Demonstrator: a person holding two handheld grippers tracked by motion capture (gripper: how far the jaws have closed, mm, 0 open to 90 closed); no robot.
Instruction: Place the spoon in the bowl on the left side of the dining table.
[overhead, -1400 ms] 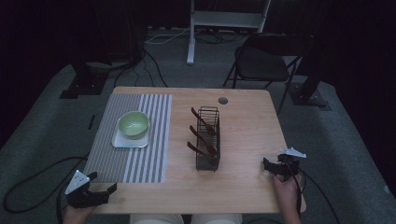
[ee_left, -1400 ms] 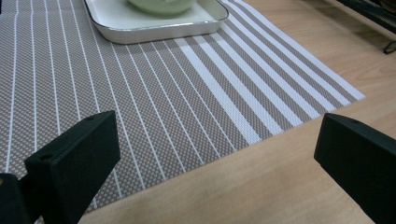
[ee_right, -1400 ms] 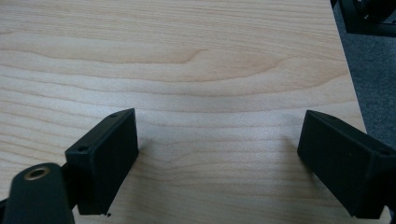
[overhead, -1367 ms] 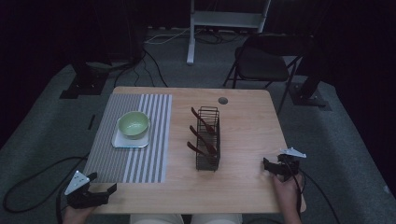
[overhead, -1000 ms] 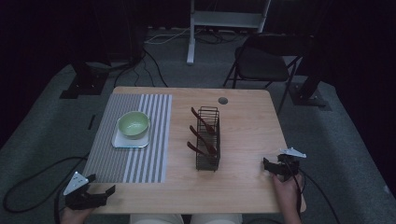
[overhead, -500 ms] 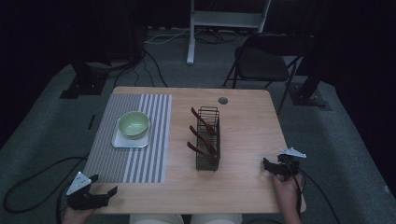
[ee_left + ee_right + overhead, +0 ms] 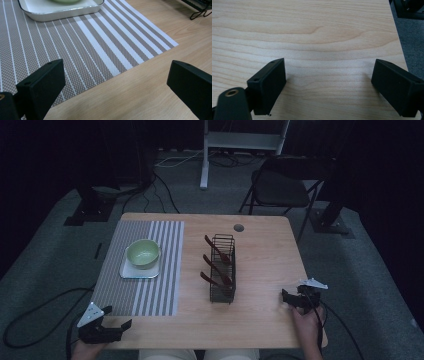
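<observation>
Left claw [image 7: 116, 327] sits at the near left corner of the light wood surface [image 7: 260, 255], jaws spread wide, nothing between them. In the left gripper view it hangs over bare wood just off the near corner of the grey-and-white striped woven placemat [image 7: 75, 45].

Right claw [image 7: 289, 298] is at the near right edge, held in the person's right hand [image 7: 306, 319]. Jaws wide apart, empty, only wood grain between them in the right gripper view.

On the placemat: a pale green round bowl [image 7: 143, 253] sitting in a white square tray with rounded corners [image 7: 127, 271], toward the far half of the mat.

Mid-surface: a black wire rack [image 7: 223, 268], narrow, running front to back. Three dark reddish-brown utensils [image 7: 216, 268] lean out of it to the left; probably spoons, too dim to be sure.

Small round grey grommet hole [image 7: 239, 227] near the far edge. Behind the surface, a dark folding chair [image 7: 280, 187] on grey carpet.

Both claws well apart from rack and bowl.
</observation>
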